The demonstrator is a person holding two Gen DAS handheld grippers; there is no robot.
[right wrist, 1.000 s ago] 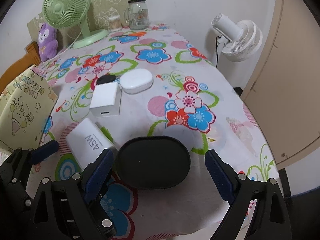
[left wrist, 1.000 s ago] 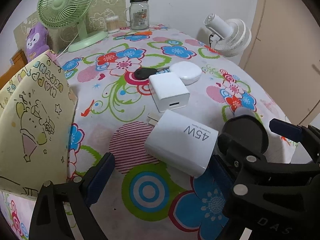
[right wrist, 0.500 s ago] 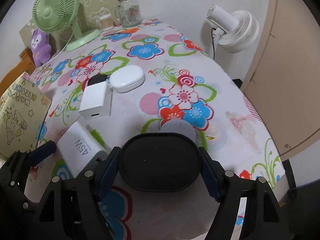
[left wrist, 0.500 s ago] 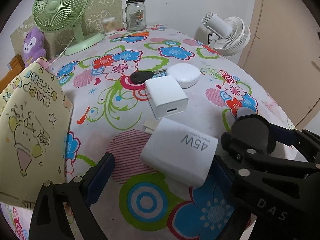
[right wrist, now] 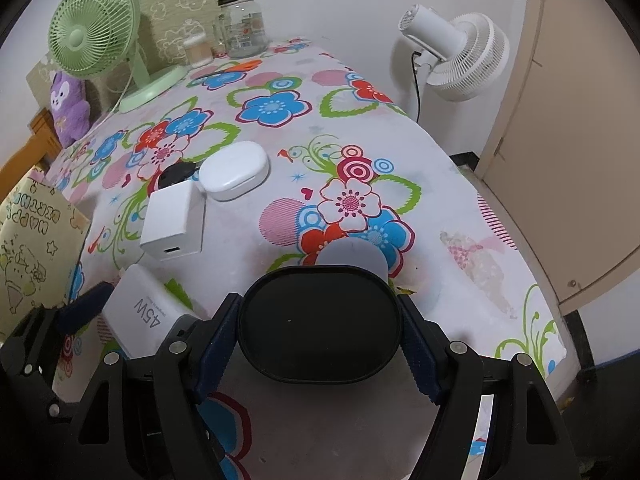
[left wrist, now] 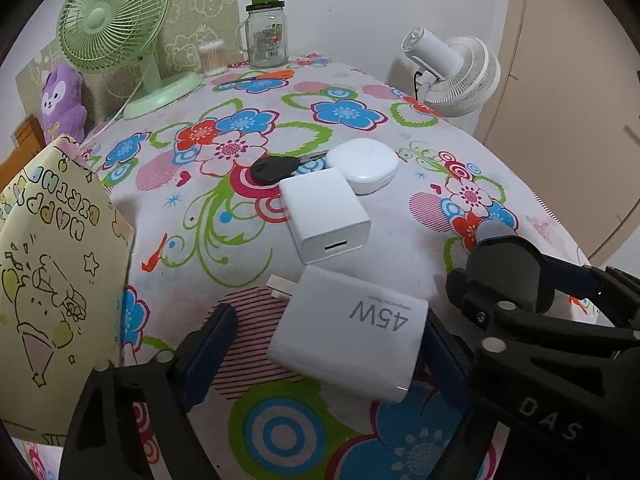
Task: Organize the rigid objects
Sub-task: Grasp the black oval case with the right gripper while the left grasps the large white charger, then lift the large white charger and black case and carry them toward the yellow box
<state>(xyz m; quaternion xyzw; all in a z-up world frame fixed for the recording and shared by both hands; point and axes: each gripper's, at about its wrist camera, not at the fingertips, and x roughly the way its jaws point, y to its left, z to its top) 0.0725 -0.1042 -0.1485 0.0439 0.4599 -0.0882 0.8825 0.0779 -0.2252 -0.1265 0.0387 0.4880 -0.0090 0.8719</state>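
Note:
My right gripper (right wrist: 320,344) is shut on a black oval case (right wrist: 320,320) and holds it above the floral tablecloth (right wrist: 280,112); the case also shows in the left wrist view (left wrist: 508,272). My left gripper (left wrist: 328,356) is open, its fingers on either side of a white 45W charger (left wrist: 348,332) lying on the table, also in the right wrist view (right wrist: 148,312). Beyond it lie a smaller white charger (left wrist: 324,216), a white oval case (left wrist: 364,164) and a black key (left wrist: 276,168).
A yellow patterned gift bag (left wrist: 52,264) stands at the left. A green desk fan (left wrist: 112,32), a glass jar with a green lid (left wrist: 266,28), a cotton-swab box (left wrist: 212,56) and a purple plush (left wrist: 64,100) are at the far end. A white fan (right wrist: 460,56) stands beyond the table's right edge.
My right gripper closed on the black oval case and lifted it off the table. My left gripper stayed open around the 45W charger, shifting only slightly.

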